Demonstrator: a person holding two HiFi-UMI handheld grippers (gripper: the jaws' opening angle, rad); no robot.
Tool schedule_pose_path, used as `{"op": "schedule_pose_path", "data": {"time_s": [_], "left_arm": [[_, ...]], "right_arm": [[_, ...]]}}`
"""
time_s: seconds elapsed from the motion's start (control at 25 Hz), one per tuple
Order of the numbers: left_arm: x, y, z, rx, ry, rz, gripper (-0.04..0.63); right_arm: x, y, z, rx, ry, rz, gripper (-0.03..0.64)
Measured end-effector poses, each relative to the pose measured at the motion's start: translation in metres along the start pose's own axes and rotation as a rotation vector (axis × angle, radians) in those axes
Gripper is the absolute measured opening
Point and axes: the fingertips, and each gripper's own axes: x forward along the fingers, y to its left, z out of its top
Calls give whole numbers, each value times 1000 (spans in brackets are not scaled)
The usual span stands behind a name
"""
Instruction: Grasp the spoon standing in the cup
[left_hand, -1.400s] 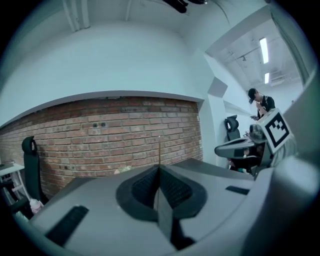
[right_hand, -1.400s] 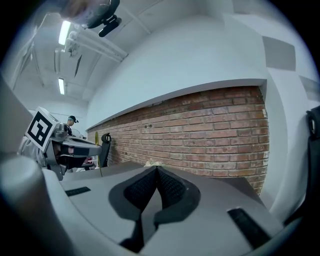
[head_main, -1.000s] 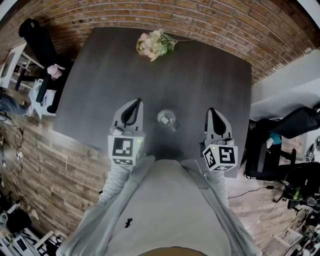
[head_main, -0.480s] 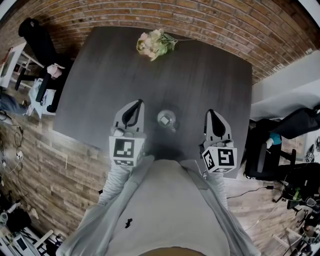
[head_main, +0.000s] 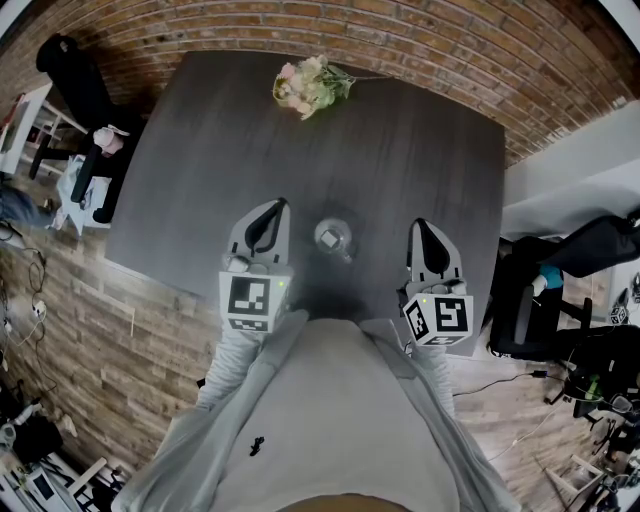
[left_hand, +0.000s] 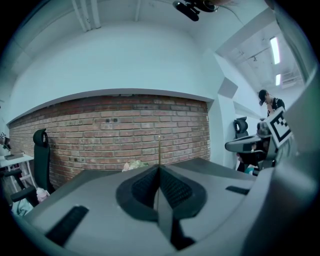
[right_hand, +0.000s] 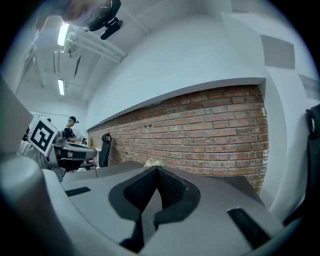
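A clear glass cup (head_main: 333, 238) stands on the dark table (head_main: 400, 150) close to the near edge, and the spoon (head_main: 328, 237) shows only as a pale shape inside it. My left gripper (head_main: 274, 205) hovers just left of the cup, jaws shut with nothing between them. My right gripper (head_main: 421, 222) is further off on the cup's right, also shut and empty. In the left gripper view the closed jaws (left_hand: 159, 170) point at the brick wall. The right gripper view shows its jaws (right_hand: 157, 169) pressed together. Neither gripper touches the cup.
A bunch of pale flowers (head_main: 310, 85) lies at the table's far edge. A black office chair (head_main: 75, 80) stands off the left side, and another chair (head_main: 590, 245) is on the right. A brick wall (left_hand: 125, 130) runs behind the table. A person (left_hand: 270, 102) stands far off.
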Motion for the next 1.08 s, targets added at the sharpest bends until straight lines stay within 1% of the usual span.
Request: {"op": "schedule_pose_path", "data": {"time_s": [0.2, 0.84, 1.08], "left_arm": [[2, -1, 0, 6, 5, -2, 18], [2, -5, 0, 9, 14, -10, 18], [4, -6, 0, 12, 23, -14, 18]], "right_arm": [[0, -2, -1, -12, 3, -7, 15], [-2, -3, -5, 9, 9, 8, 15], [-3, -3, -7, 23, 7, -1, 15]]}}
